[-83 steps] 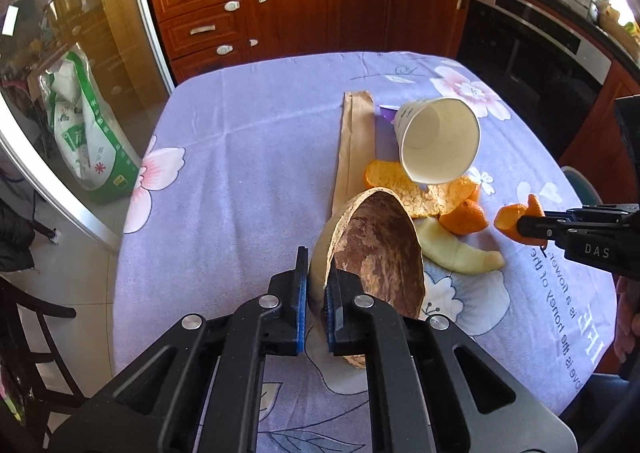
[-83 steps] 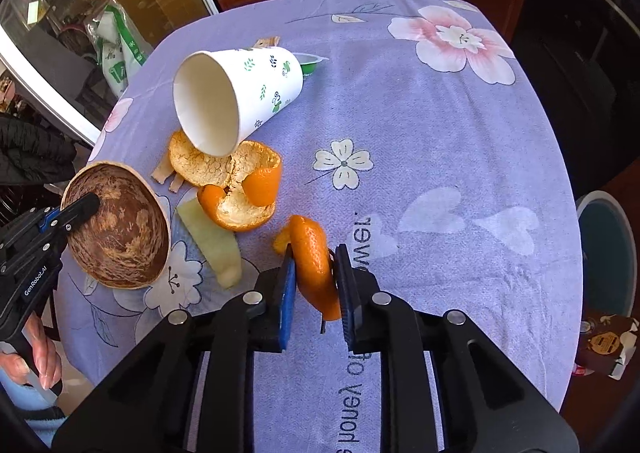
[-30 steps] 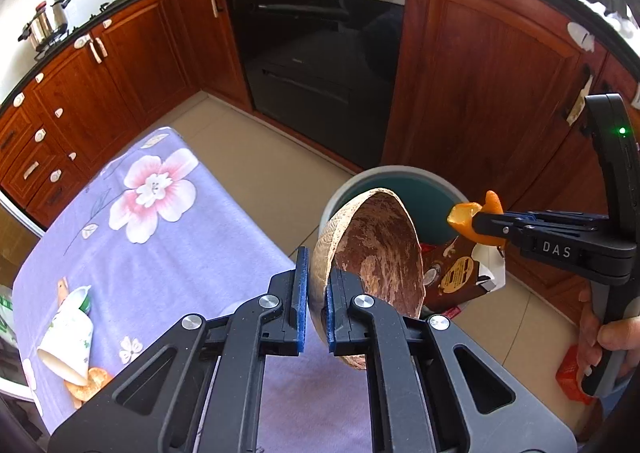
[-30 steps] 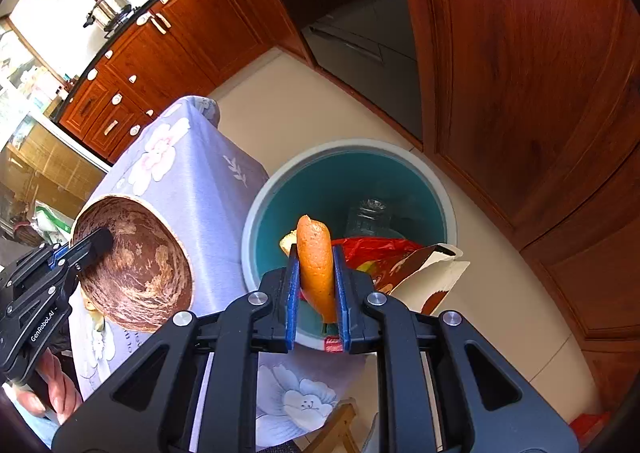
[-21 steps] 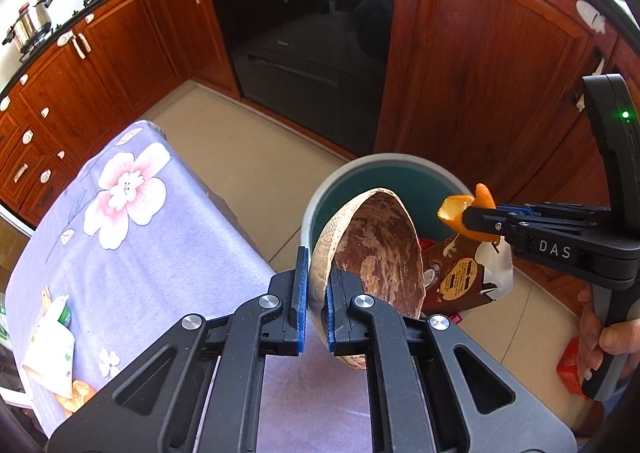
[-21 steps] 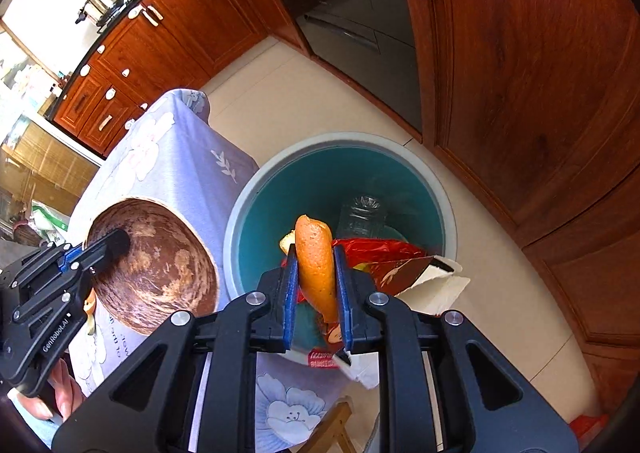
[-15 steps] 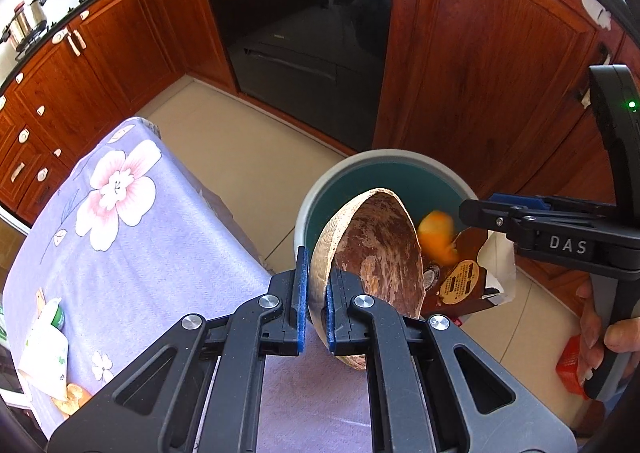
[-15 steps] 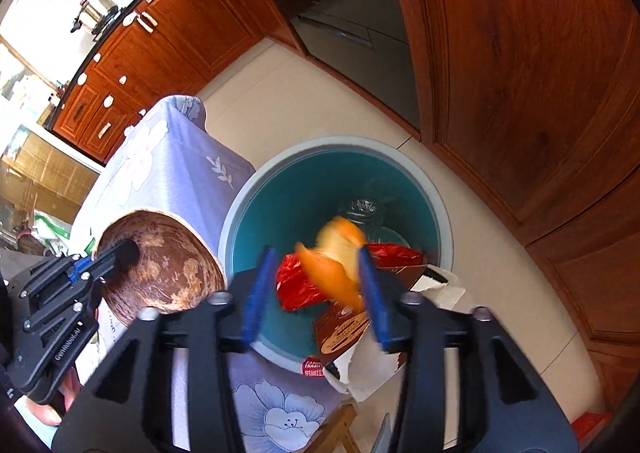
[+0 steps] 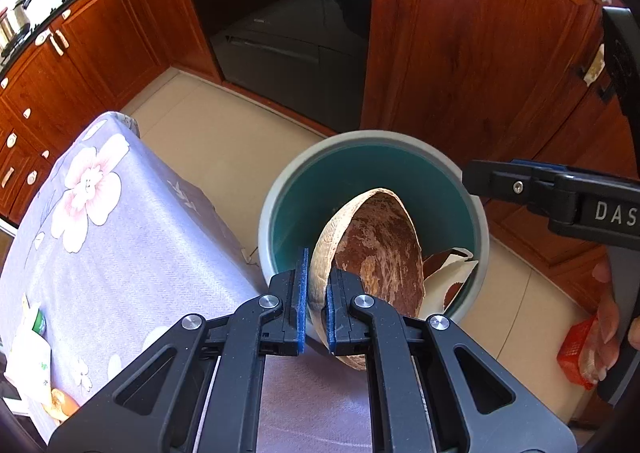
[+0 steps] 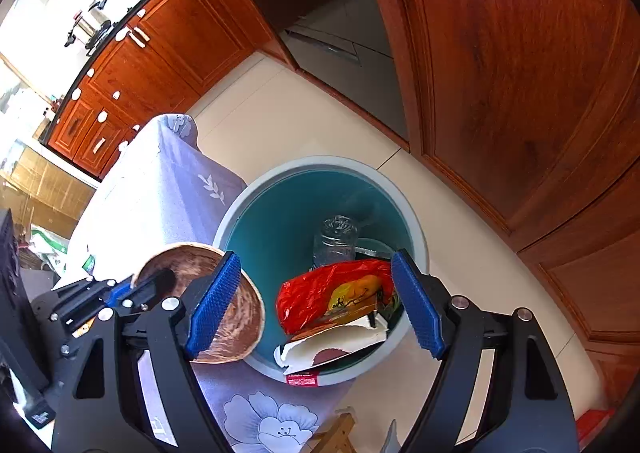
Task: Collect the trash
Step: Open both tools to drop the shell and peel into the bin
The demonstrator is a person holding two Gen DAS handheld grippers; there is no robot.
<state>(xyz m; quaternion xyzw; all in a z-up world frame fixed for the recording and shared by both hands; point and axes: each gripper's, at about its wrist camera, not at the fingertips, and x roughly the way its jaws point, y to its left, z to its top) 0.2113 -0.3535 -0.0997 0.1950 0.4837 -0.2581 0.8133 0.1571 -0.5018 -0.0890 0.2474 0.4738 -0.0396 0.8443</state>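
My left gripper (image 9: 315, 295) is shut on the rim of a brown coconut shell half (image 9: 380, 249) and holds it over the near edge of a round bin (image 9: 276, 193) with a grey rim and teal inside. The shell also shows in the right wrist view (image 10: 240, 317). My right gripper (image 10: 316, 301) is wide open and empty above the bin (image 10: 416, 221). Inside the bin lie a red plastic bag (image 10: 320, 293), a clear jar (image 10: 336, 239) and a torn carton (image 10: 332, 345). The orange peel is not clearly visible.
The table with the purple flowered cloth (image 9: 112, 237) stands left of the bin, with a paper cup (image 9: 28, 361) and orange peel (image 9: 60, 401) at its far end. Wooden cabinets (image 9: 472, 53) and an oven (image 9: 280, 25) stand behind the bin. A red packet (image 9: 576, 349) lies on the floor.
Both grippers swung from the table to the bin. My right gripper opened and dropped the orange peel into the bin. My left gripper moved the coconut shell closer over the bin.
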